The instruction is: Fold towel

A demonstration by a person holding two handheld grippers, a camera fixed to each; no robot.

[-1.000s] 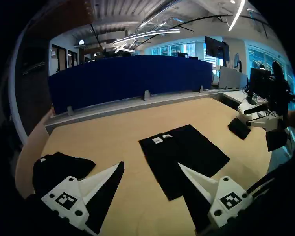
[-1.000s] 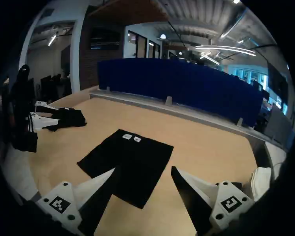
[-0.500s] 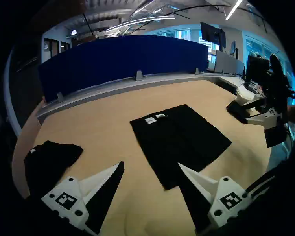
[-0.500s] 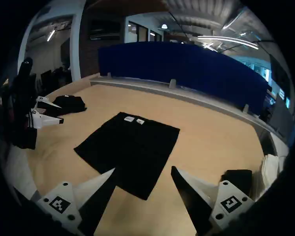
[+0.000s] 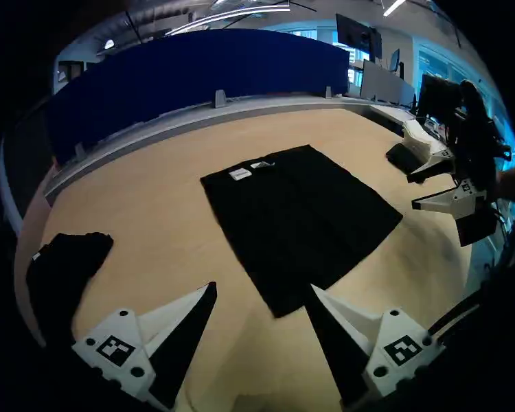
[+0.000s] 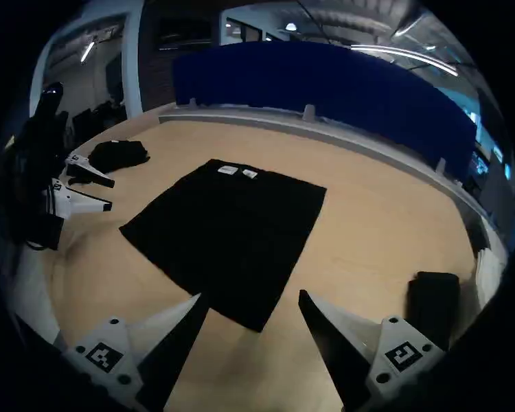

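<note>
A black towel (image 5: pixel 299 213) lies spread flat on the wooden table (image 5: pixel 147 206), with two small white labels at its far edge. My left gripper (image 5: pixel 262 286) hovers open over the towel's near corner, nothing between its fingers. In the right gripper view the same towel (image 6: pixel 230 226) lies ahead, and my right gripper (image 6: pixel 250 295) stands open just above its near edge. Each gripper also shows across the table from the other: the right gripper (image 5: pixel 412 192) at the right side, the left gripper (image 6: pixel 111 195) at the left side, both held by a person in dark sleeves.
A crumpled black cloth (image 5: pixel 62 271) (image 6: pixel 120 152) sits near the table's left end. A folded black piece (image 5: pixel 402 156) (image 6: pixel 432 299) and a white stack (image 5: pixel 422 137) lie at the right end. A blue partition (image 5: pixel 189 75) runs along the table's far edge.
Both grippers have tilted down and come nearer the table, so the towel looks larger and sits higher in each view. The towel itself has not moved.
</note>
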